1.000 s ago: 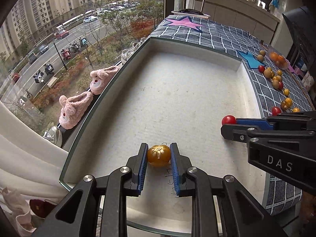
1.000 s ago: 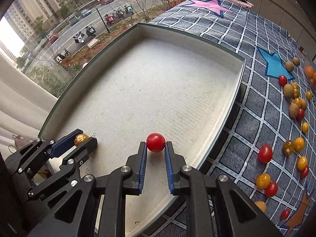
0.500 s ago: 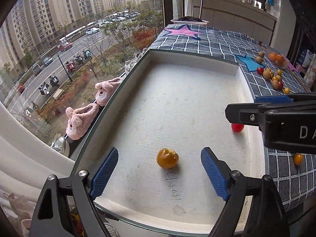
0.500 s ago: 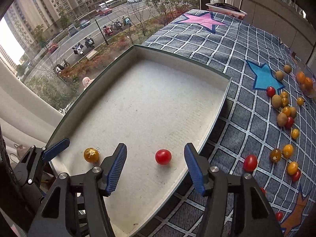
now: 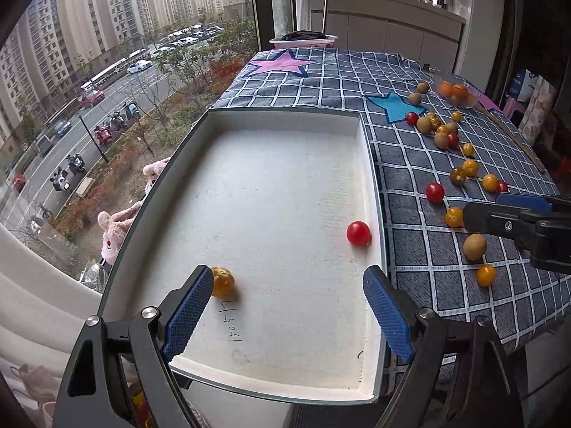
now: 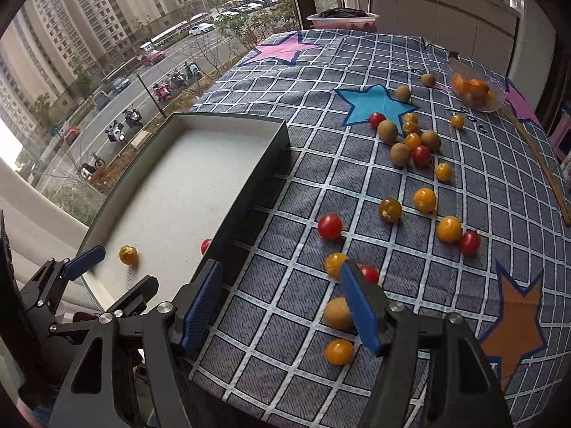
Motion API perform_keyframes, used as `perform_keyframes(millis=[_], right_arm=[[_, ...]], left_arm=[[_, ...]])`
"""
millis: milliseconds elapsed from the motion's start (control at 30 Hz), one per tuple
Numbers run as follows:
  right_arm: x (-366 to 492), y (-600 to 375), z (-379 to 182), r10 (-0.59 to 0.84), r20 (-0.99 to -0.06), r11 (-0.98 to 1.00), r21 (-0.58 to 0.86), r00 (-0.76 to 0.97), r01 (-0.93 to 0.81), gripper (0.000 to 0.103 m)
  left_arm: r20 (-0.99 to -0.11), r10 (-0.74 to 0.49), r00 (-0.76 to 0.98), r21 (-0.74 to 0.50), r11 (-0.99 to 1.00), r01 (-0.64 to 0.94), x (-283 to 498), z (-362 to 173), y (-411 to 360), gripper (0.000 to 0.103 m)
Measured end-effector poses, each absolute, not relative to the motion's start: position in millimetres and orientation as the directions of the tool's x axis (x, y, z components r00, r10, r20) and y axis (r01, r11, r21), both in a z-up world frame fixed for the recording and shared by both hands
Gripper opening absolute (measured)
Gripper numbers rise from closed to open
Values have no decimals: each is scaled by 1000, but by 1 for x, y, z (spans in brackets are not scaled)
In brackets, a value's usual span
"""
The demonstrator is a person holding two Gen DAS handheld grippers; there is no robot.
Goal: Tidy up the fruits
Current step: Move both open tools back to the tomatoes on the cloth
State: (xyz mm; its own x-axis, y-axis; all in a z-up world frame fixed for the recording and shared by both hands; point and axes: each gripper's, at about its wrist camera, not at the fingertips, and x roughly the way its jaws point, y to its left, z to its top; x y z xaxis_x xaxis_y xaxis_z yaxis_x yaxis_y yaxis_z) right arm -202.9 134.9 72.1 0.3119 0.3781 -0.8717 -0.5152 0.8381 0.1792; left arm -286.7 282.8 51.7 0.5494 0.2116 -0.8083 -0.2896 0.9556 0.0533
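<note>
A white tray [image 5: 271,164] with a dark rim lies at the table's left edge by the window. In it lie a yellow tomato [image 5: 222,281] near the front left and a red tomato [image 5: 358,232] near the right wall. My left gripper [image 5: 285,306] is open and empty above the tray's front; its left finger is beside the yellow tomato. My right gripper [image 6: 282,306] is open and empty over the checked cloth [image 6: 357,178], right of the tray [image 6: 178,178]. Several loose tomatoes and brown fruits [image 6: 424,199] lie on the cloth.
A clear bowl of orange fruit [image 6: 474,89] stands at the far right. A pink-rimmed basin [image 6: 342,18] sits at the table's far end. A thin stick [image 6: 539,167] lies along the right side. The window is left of the tray.
Both grippers opened and let go of their tomatoes in the tray, then drew back. The right gripper moved right, out over the cloth.
</note>
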Motion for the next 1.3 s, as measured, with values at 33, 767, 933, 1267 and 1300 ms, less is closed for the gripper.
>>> perform_keyframes(millis=[33, 767, 933, 1267, 1300], right_arm=[[-203, 125, 71, 369, -873, 846, 174, 319, -503, 72], [-197, 3, 36, 258, -897, 935, 138, 359, -326, 72], [-191, 11, 29, 258, -897, 929, 128, 358, -348, 72], [-185, 24, 22, 245, -890, 919, 88, 384, -384, 60], [-185, 26, 22, 243, -889, 918, 82, 388, -387, 60]], left_arm=[[-807, 205, 554, 53, 959, -278, -285, 54, 276, 87], [-854, 70, 516, -14, 988, -156, -207, 34, 191, 87], [-862, 66, 503, -11, 989, -149, -193, 26, 184, 87], [-883, 69, 465, -7, 987, -160, -180, 11, 182, 73], [-884, 70, 462, -3, 988, -156, -179, 10, 181, 65]])
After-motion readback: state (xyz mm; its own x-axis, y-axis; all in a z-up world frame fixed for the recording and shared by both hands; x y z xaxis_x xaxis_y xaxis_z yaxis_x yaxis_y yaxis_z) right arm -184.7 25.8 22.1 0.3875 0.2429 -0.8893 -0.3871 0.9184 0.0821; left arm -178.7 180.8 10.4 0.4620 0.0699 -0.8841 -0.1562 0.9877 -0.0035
